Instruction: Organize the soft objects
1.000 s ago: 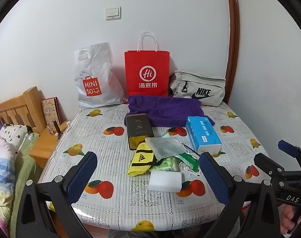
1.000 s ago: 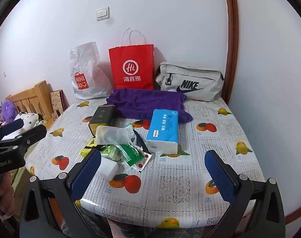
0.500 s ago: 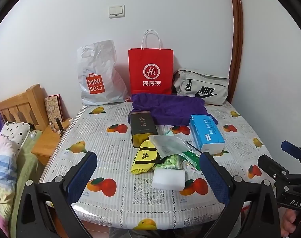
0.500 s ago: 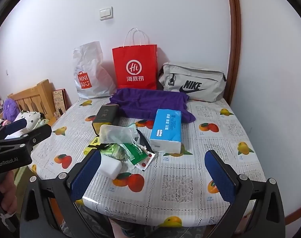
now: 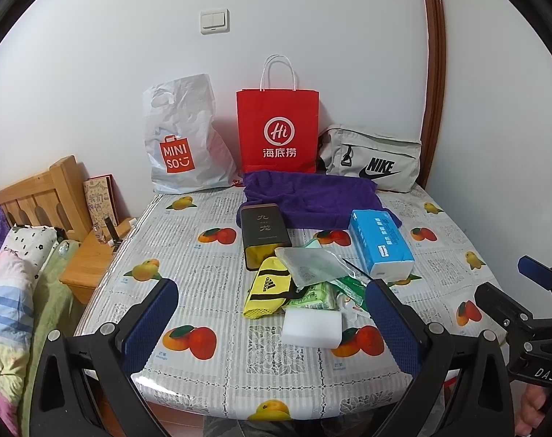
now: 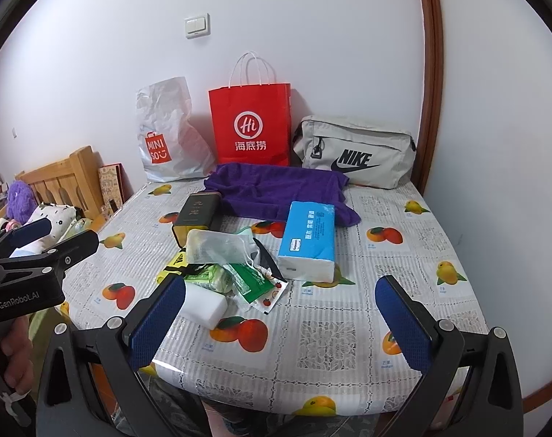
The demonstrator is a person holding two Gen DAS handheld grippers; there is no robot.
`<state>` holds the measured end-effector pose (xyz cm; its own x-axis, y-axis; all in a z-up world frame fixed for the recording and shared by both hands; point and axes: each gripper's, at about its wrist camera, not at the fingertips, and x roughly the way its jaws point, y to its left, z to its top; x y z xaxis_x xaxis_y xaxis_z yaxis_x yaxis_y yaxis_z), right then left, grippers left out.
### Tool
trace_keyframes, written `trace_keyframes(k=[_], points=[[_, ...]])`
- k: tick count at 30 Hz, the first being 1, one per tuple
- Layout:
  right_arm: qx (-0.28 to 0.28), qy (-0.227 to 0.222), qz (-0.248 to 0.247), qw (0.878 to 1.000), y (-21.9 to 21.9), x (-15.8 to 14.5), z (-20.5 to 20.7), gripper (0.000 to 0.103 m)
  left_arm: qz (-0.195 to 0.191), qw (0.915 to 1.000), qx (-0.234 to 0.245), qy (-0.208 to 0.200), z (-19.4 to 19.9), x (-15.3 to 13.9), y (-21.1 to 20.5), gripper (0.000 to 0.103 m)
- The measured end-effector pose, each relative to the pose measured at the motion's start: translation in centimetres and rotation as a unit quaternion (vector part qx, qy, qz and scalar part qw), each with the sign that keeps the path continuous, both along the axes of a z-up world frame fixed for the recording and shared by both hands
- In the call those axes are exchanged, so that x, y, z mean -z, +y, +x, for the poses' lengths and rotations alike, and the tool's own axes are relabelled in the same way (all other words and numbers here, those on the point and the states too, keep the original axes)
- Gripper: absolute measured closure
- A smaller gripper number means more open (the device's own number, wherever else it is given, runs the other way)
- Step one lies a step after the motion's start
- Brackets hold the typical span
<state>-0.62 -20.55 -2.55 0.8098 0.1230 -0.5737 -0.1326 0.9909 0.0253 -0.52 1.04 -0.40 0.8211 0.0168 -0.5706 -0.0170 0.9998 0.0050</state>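
Observation:
A pile lies mid-table: a white sponge block (image 5: pixel 311 329), a yellow Adidas sock (image 5: pixel 267 287), green wipe packets (image 5: pixel 312 296), a clear pouch (image 5: pixel 312 264), a blue tissue pack (image 5: pixel 379 242) and a dark box (image 5: pixel 263 235). A purple towel (image 5: pixel 312 195) lies behind them. My left gripper (image 5: pixel 272 327) is open and empty at the table's near edge, just before the sponge. My right gripper (image 6: pixel 279 324) is open and empty, near the front edge; the sponge (image 6: pixel 203 306) is by its left finger. The tissue pack (image 6: pixel 308 238) and towel (image 6: pixel 272 189) lie beyond.
A Miniso plastic bag (image 5: pixel 183 145), a red paper bag (image 5: pixel 278 131) and a grey Nike bag (image 5: pixel 372 158) stand against the back wall. A wooden bed and nightstand (image 5: pixel 90 262) are left of the table. A wall runs along the right.
Both grippers have drawn back and risen slightly, so the table objects sit a little farther and lower in view. Both stay open; nothing on the table has moved.

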Motion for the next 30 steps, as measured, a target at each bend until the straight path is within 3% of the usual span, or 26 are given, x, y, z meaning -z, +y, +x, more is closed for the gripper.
trace_keyframes(k=[30], points=[[-0.006,-0.001,-0.003,1.0,0.78,-0.07,-0.4,0.0,-0.001,1.0,0.0,-0.001,-0.39,-0.01,0.15,0.0]])
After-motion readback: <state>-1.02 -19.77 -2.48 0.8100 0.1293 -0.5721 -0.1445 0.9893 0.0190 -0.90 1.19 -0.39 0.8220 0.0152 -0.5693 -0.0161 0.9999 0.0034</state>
